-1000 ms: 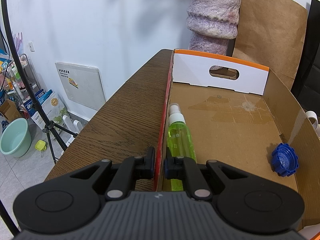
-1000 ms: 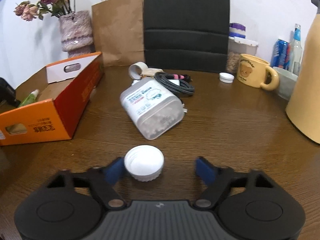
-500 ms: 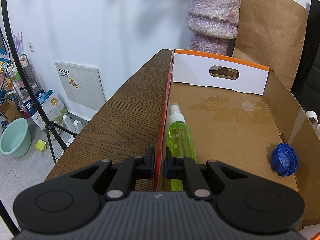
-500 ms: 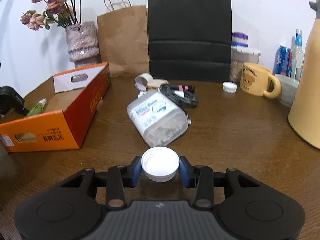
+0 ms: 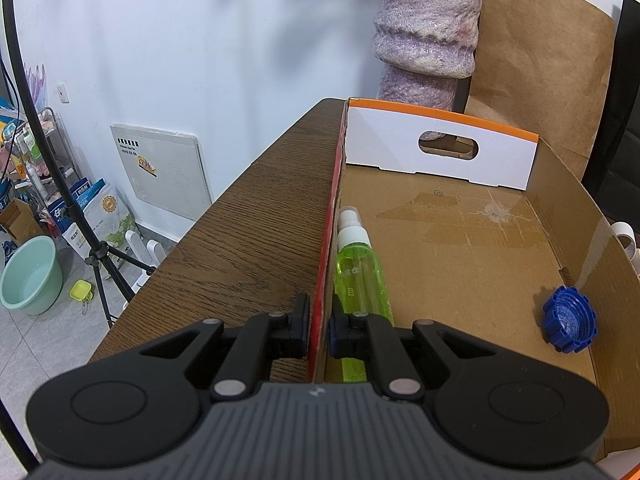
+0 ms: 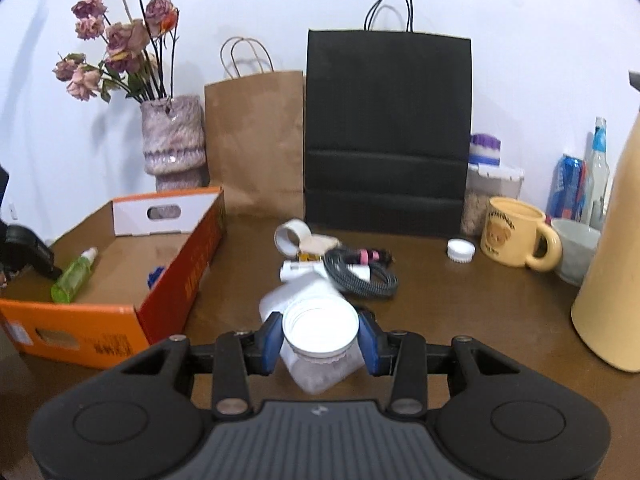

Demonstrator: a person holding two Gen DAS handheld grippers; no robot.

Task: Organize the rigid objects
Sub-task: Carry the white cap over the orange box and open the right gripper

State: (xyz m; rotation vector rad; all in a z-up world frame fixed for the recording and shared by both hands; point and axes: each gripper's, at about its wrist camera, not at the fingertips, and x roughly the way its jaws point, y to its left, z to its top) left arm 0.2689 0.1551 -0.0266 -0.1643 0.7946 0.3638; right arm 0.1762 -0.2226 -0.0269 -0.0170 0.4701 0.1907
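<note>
My right gripper [image 6: 320, 338] is shut on a white lid [image 6: 319, 328] and holds it above the table, over a clear jar [image 6: 316, 364] lying on its side. My left gripper [image 5: 319, 330] is shut on the left wall [image 5: 326, 264] of the orange cardboard box [image 6: 120, 316]. Inside the box lie a green spray bottle [image 5: 360, 276] by the left wall and a blue cap [image 5: 568, 320] by the right wall. The bottle [image 6: 74, 276] and my left gripper's tip also show in the right wrist view.
On the table behind the jar lie a tape roll [image 6: 292, 236], a coiled cable [image 6: 360, 270] and a small white cap [image 6: 461, 251]. A yellow mug [image 6: 516, 236], a bowl [image 6: 576, 248] and a tall cream jug [image 6: 612, 280] stand at right. Paper bags and a vase [image 6: 174, 140] line the back.
My right gripper closed on the white lid and lifted it off the table, rising so the view now looks higher. My left gripper has held still on the box wall.
</note>
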